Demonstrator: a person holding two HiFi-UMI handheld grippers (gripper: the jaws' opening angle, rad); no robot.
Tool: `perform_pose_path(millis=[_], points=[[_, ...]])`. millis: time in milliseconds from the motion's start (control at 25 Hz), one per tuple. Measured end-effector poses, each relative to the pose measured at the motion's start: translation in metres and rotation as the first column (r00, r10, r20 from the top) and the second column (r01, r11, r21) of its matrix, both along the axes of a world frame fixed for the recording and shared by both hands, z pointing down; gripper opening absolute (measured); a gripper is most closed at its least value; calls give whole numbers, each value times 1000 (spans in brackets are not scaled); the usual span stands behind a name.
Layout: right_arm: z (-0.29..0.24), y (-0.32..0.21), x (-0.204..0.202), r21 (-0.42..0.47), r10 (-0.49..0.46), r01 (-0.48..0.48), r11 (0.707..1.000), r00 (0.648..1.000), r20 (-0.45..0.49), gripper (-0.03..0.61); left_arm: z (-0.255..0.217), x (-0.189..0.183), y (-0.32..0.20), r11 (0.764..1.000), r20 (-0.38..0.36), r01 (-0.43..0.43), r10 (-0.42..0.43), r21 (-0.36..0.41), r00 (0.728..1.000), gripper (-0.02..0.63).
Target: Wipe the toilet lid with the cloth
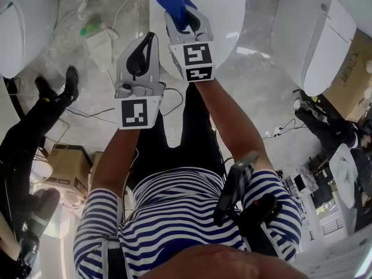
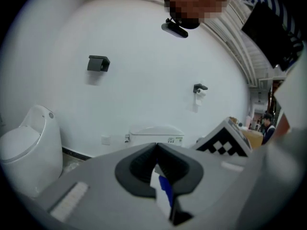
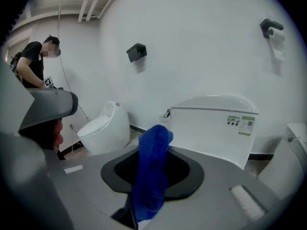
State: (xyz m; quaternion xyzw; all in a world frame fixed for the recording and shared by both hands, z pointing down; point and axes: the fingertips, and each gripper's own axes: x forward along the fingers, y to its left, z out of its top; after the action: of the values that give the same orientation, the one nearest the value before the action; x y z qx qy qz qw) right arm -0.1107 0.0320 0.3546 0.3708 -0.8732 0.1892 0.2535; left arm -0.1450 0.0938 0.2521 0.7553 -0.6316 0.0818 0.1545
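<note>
**Cloth clamped and raised, the wipe not yet begun**

Nearest the toilet's front stands the person, both forearms stretched toward it. The left hand-held gripper (image 1: 152, 37) hangs short of the toilet and to its left side. Its own view shows the jaws together at the tips with nothing gripped. A blue and white sliver shows through the gap lower down, probably something beyond the jaws, though the view is too blurred to be sure.

The right hand-held gripper (image 1: 187, 16) is closer to the toilet. Its jaws are clamped on the blue cloth (image 3: 152, 176), which bunches up above the tips and trails down between them.

Beyond the cloth, the right gripper view shows the white toilet (image 3: 216, 128) ahead and clearly apart from the jaws, with its lid (image 3: 218, 102) closed. In the head view the cloth overlaps the toilet's white top (image 1: 232, 7), but that seems to be line of sight and not contact.

To the left of this toilet a second toilet (image 3: 101, 126) stands against the same wall, and a bystander stands further off on that side.

The step in hand looks like the approach: the cloth is carried toward the lid and no wiping is under way. The next move calls for lowering the right hand-held gripper until the free bunch of cloth presses flat on the lid. It then needs to sweep across with the grip kept firm, the hard jaw tips staying off the surface.
</note>
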Motion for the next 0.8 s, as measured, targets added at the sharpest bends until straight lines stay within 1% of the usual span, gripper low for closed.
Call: perform_pose_path(millis=[160,320,480,680,800], points=[[-40,-16,45,38,46,-46,998,999,7,115,-28,38,-12,999,-7,-30,30,17,1000,2],[-57,-24,91,53,92,-92,994,996,4,115,-42,78,-23,997,-11,-74,75,27,997,2],[-54,-31,134,50,144,-143,988,990,-2,115,-37,115,-32,993,-17,-118,119,24,993,2],[-36,-29,183,27,201,-201,979,979,-19,115,-22,157,-35,986,-30,-169,169,5,985,2],[-20,-24,210,8,222,-222,975,974,-44,115,-8,179,-33,980,-40,-198,197,-24,980,2]])
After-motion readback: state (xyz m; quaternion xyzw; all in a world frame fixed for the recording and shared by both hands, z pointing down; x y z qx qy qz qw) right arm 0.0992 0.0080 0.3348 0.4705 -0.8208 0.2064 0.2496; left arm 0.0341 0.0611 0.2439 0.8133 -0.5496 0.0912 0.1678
